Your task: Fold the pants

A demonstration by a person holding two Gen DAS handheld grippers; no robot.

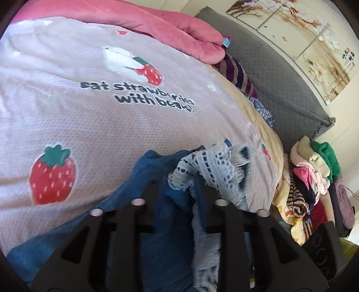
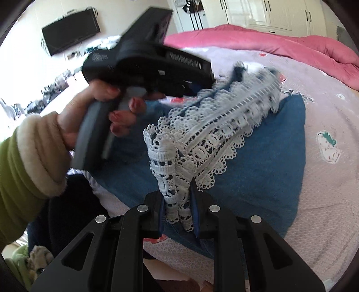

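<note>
The blue denim pants [image 2: 258, 161] with a white lace hem [image 2: 202, 139] lie on the pink strawberry bedspread [image 2: 325, 191]. My right gripper [image 2: 179, 215] is shut on one end of the lace hem and holds it raised over the denim. My left gripper [image 1: 179, 197] is shut on the other end of the hem [image 1: 211, 166], with blue denim [image 1: 143, 179] bunched between its fingers. The left gripper also shows in the right wrist view [image 2: 202, 87], held by a hand [image 2: 101, 112] at the far end of the lace.
A pink duvet [image 1: 179, 29] lies across the far side of the bed. A grey headboard [image 1: 280, 74] stands behind. A pile of clothes [image 1: 314, 179] sits beside the bed. A wall TV [image 2: 71, 31] and white wardrobes [image 2: 269, 13] line the room.
</note>
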